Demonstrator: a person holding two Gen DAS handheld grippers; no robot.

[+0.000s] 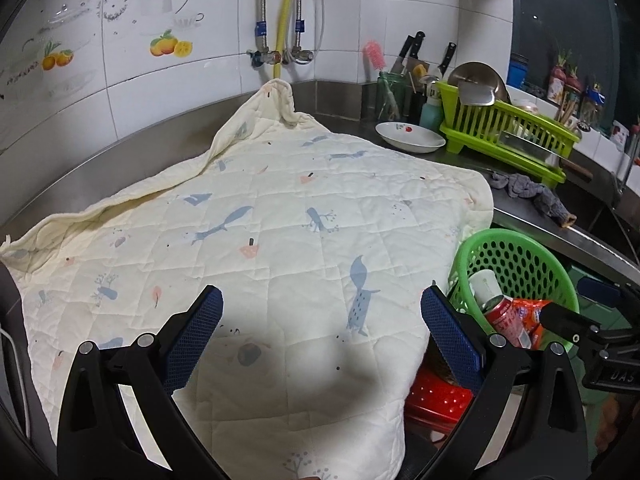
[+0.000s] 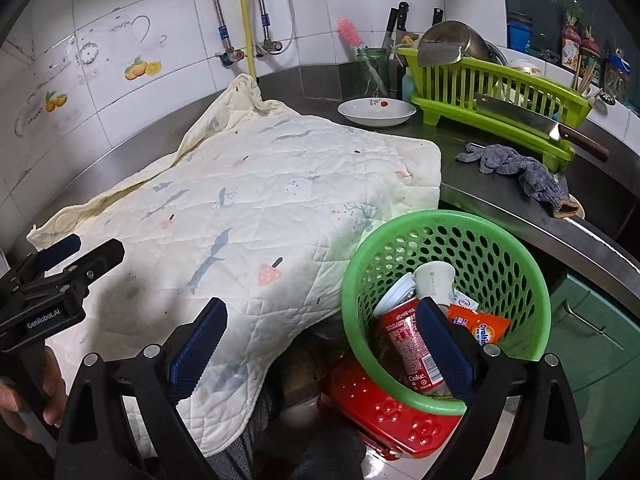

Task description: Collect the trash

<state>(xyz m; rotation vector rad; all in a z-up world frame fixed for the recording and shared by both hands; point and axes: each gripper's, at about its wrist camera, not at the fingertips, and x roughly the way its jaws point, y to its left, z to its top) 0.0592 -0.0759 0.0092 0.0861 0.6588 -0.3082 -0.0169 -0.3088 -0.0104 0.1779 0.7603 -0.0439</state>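
Inside the green basket (image 2: 444, 300), beside the desk's front edge, lies the collected trash: a red cola can (image 2: 408, 344), a white paper cup (image 2: 434, 280) and an orange snack packet (image 2: 478, 326). I judge the basket sits on the red stool (image 2: 384, 412) so that its rim stands just below the desk (image 2: 500, 204), which lets items drop in from above.

My right claw (image 2: 320, 352) hangs over the gap between the quilted cloth (image 2: 248, 216) and the basket. Its blue pads are spread wide with nothing between them; the right pad overlaps the can in the right wrist view, but I cannot tell if it touches.

My left claw (image 1: 322, 340) hovers above the near part of the cloth, equally wide apart and empty.

No loose trash shows on the cloth, so collection appears largely complete.

Farther out on the desk are a grey rag (image 2: 516, 172), a white dish (image 2: 376, 112) and a lime drying rack (image 2: 496, 100) bearing a cleaver; these look like kitchen items, not trash.
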